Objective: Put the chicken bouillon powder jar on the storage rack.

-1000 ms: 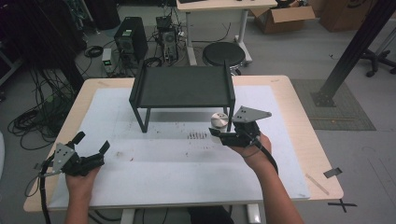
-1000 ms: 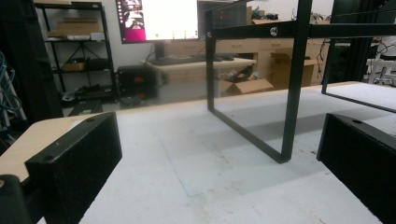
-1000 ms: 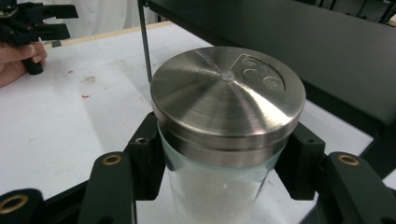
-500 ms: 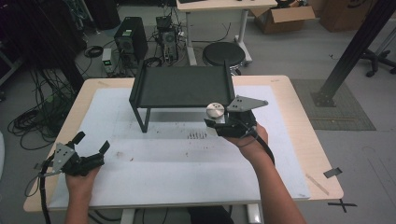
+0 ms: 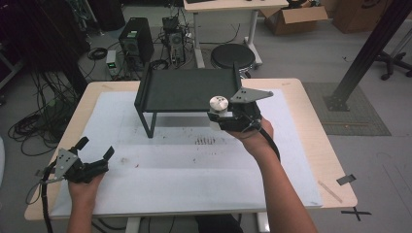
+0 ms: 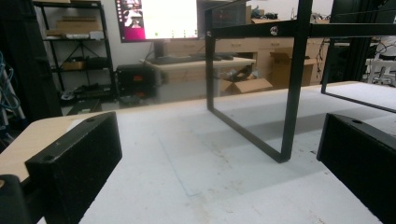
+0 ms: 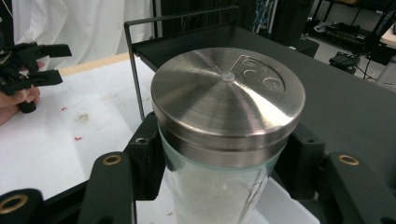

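My right gripper is shut on a glass shaker jar that has a brushed steel lid and white contents. It holds the jar upright in the air at the front right corner of a black metal shelf, with the lid about level with the shelf top. My left gripper rests open near the table's front left, with nothing between its jaws. It points toward the shelf's front leg. The right gripper view also shows the left gripper far off at the left.
A white mat with small red specks covers most of the wooden table. Beyond the table are a round stool, a computer tower and cables on the floor. A black post stands at the right.
My right gripper has lifted the jar from beside the shelf up and slightly left, to the level of the shelf top. The left gripper has stayed put.
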